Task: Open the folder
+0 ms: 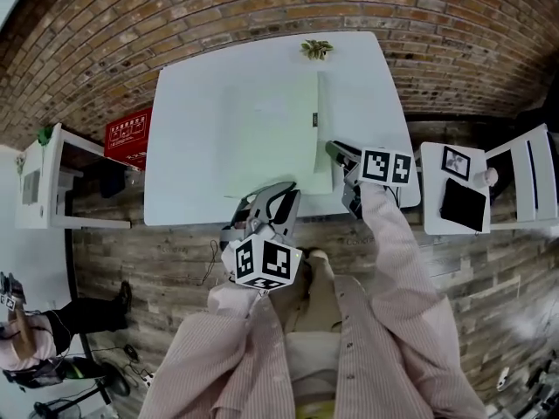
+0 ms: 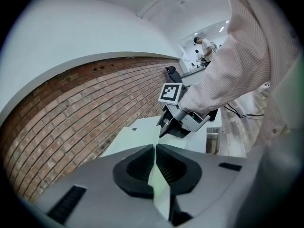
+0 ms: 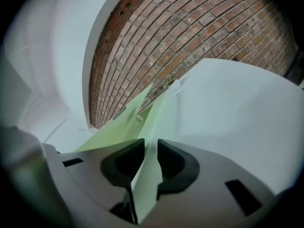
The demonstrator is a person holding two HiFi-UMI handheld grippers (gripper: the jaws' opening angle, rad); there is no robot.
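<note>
A pale green folder (image 1: 275, 133) lies on the white table (image 1: 188, 147), its fold running along its right side. My left gripper (image 1: 284, 190) is shut on the folder's near edge. In the left gripper view a thin green sheet (image 2: 160, 186) is pinched between the pads of my left gripper (image 2: 155, 163). My right gripper (image 1: 334, 149) is shut on the folder's near right corner by the fold. In the right gripper view, the green sheet (image 3: 145, 175) passes through the shut jaws of my right gripper (image 3: 151, 156), and the folder (image 3: 159, 110) stretches away toward the brick wall.
A small plant (image 1: 316, 49) sits at the table's far edge. A red box (image 1: 127, 133) and a white shelf unit (image 1: 44, 177) stand at the left. A white stand with a black tablet (image 1: 463, 203) is at the right. A person (image 1: 26, 339) is at lower left.
</note>
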